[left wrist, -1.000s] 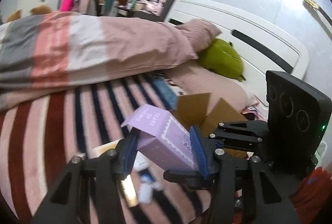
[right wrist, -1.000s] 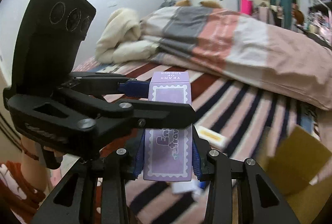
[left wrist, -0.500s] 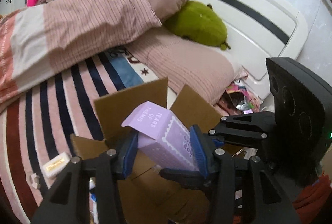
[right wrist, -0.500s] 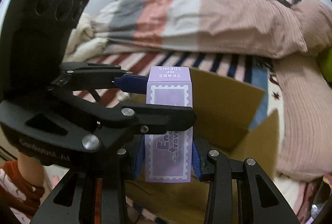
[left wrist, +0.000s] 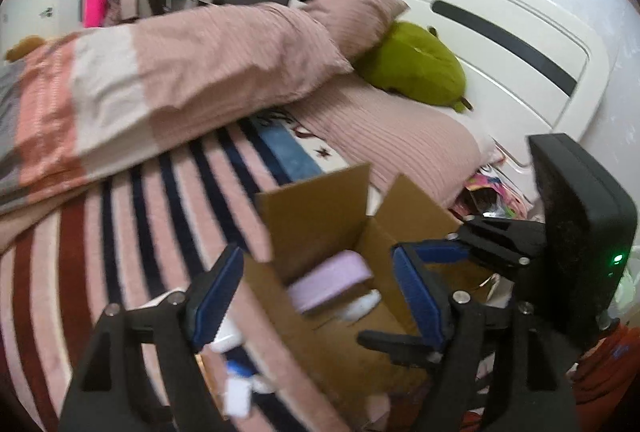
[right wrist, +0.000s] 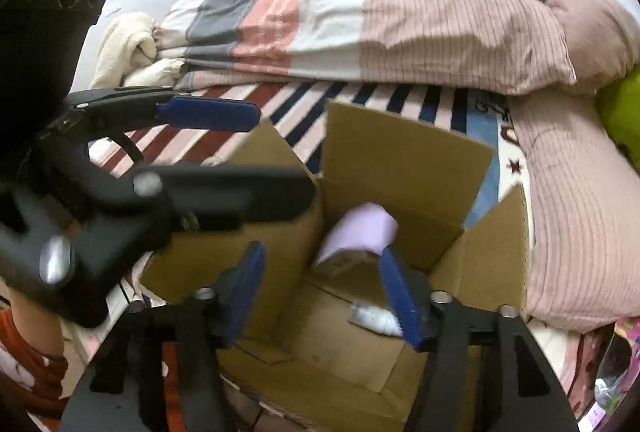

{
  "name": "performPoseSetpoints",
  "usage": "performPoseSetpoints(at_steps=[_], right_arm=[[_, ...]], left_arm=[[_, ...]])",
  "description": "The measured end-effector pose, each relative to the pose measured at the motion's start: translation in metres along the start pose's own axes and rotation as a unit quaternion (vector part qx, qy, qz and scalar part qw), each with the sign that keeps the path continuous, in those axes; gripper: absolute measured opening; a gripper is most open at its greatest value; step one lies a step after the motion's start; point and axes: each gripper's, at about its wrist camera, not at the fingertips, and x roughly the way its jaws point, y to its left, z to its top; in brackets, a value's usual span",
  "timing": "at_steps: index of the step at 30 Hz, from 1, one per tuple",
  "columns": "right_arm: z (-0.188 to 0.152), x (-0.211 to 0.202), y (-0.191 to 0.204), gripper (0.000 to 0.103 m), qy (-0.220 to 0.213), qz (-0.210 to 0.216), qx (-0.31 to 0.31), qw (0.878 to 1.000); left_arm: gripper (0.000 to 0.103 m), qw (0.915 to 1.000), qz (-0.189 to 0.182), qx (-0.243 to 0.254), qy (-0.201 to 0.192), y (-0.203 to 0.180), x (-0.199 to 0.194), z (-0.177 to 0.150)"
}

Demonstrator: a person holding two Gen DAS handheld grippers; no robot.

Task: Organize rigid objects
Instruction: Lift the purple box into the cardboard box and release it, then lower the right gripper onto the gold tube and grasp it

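Note:
A purple box point(left wrist: 330, 281) lies inside the open cardboard box point(left wrist: 316, 208), blurred; it also shows in the right wrist view point(right wrist: 360, 234) within the cardboard box point(right wrist: 404, 156). A white item point(right wrist: 378, 318) lies on the box floor. My left gripper point(left wrist: 320, 292) is open and empty above the box's near edge. My right gripper point(right wrist: 324, 288) is open and empty over the box. The left gripper's blue pad point(right wrist: 208, 114) crosses the right wrist view at left.
The box sits on a striped bed cover point(left wrist: 120, 216). A folded quilt point(left wrist: 160, 72), pink pillows point(left wrist: 396, 140) and a green plush point(left wrist: 416, 68) lie behind. Small white items point(left wrist: 236, 392) lie on the cover left of the box. A white headboard point(left wrist: 500, 32) stands at right.
Both grippers held the purple box together over the cardboard box; both have opened and the purple box has dropped inside.

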Motion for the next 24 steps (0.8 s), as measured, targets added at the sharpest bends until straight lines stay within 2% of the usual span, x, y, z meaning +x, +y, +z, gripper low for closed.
performPoseSetpoints(at_steps=[2,6,10,16,19,21,24], right_arm=[[0.005,-0.004,0.011,0.072,-0.016,0.001,-0.009,1.0],[0.014,-0.008,0.045,0.089,-0.047,0.034,-0.033,0.998],[0.023,-0.002,0.099,0.09,-0.057,0.054,-0.103,0.992],[0.022,0.041,0.16,0.09,-0.024,0.13,-0.126,0.983],[0.012,0.077,0.176,0.088,0.015,0.139,-0.128,0.982],[0.001,0.103,0.18,0.079,0.049,0.127,-0.119,0.984],[-0.018,0.144,0.168,0.063,0.098,0.077,-0.094,0.988]], left_arm=[[0.077,0.9998,0.016,-0.008,-0.011,0.015,-0.017,-0.007],[0.078,0.9981,0.04,-0.034,-0.033,0.049,-0.046,-0.027],[0.079,0.9947,0.068,-0.061,-0.047,0.087,-0.065,-0.054],[0.08,0.9869,0.109,-0.106,-0.053,0.14,-0.079,-0.107],[0.08,0.9843,0.116,-0.125,-0.047,0.162,-0.078,-0.134],[0.08,0.983,0.114,-0.137,-0.044,0.172,-0.078,-0.148],[0.08,0.9819,0.106,-0.151,-0.042,0.18,-0.078,-0.165]])
